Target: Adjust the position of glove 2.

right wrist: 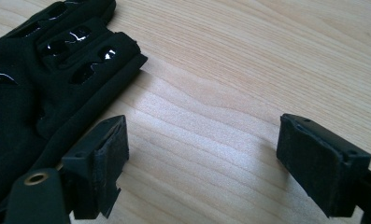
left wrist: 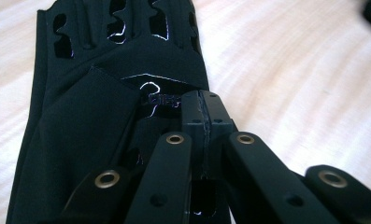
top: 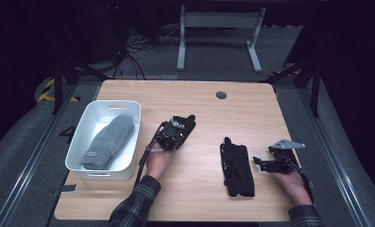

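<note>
Left gripper (left wrist: 203,105): jaws pressed together, pinching the fabric of a black glove (left wrist: 103,93). In the left gripper view, my two pads meet on a fold near the glove's printed back, and the glove's fingers with their glossy patches run away from me toward the top of the picture. From the high view, my left gripper (top: 183,124) sits near the middle of the table (top: 251,99), just right of the white bin (top: 93,109), with that glove (top: 189,121) showing past the jaw tips.

Right gripper (right wrist: 204,163): jaws wide apart, nothing between the pads except bare wood. My left-hand pad in this view stands just beside the edge of a second black glove (right wrist: 43,88) but does not press on it. From the high view, my right gripper (top: 258,161) lies low at the right side of the table, pointing toward the second glove (top: 237,168), which lies flat on the wood, fingers pointing away from me.

Bin contents: one grey mitten (top: 108,141), lying diagonally, cuff toward my side. Bin position: left edge of the table.
</note>
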Motion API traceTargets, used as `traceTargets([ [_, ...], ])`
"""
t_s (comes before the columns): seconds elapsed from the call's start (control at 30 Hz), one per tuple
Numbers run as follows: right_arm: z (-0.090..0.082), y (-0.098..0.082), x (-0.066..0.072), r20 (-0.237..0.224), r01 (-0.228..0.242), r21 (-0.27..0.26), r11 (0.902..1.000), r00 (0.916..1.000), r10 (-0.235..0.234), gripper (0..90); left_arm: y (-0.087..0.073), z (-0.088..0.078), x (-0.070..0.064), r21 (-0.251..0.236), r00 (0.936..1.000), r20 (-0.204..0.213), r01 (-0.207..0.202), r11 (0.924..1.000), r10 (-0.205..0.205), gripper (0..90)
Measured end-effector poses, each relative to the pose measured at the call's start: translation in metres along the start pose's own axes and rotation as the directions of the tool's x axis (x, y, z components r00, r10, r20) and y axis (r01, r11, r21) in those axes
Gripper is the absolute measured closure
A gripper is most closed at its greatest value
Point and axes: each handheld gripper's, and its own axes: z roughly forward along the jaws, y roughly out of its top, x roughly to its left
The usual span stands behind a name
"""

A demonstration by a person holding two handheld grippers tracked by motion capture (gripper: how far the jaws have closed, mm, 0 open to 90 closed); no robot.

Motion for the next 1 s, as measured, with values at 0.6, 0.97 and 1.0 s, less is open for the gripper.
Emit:
traceTargets([
  [0.6,0.000,0.000,0.000,0.000,0.001,0.000,1.0000,1.0000,-0.001,17.4,-0.021,-0.004,-0.068,-0.028,0.9860,0.159,-0.047,0.9985,0.051,89.9],
  [0.97,0.000,0.000,0.000,-0.002,0.001,0.000,1.0000,1.0000,-0.001,17.3,-0.020,-0.008,-0.095,-0.047,0.9645,0.250,-0.076,0.9960,0.085,88.7],
  [1.0,0.000,0.000,0.000,-0.002,0.001,-0.001,1.0000,1.0000,-0.001,17.2,-0.020,-0.011,-0.093,-0.059,0.9669,0.239,-0.077,0.9952,0.089,88.7],
])
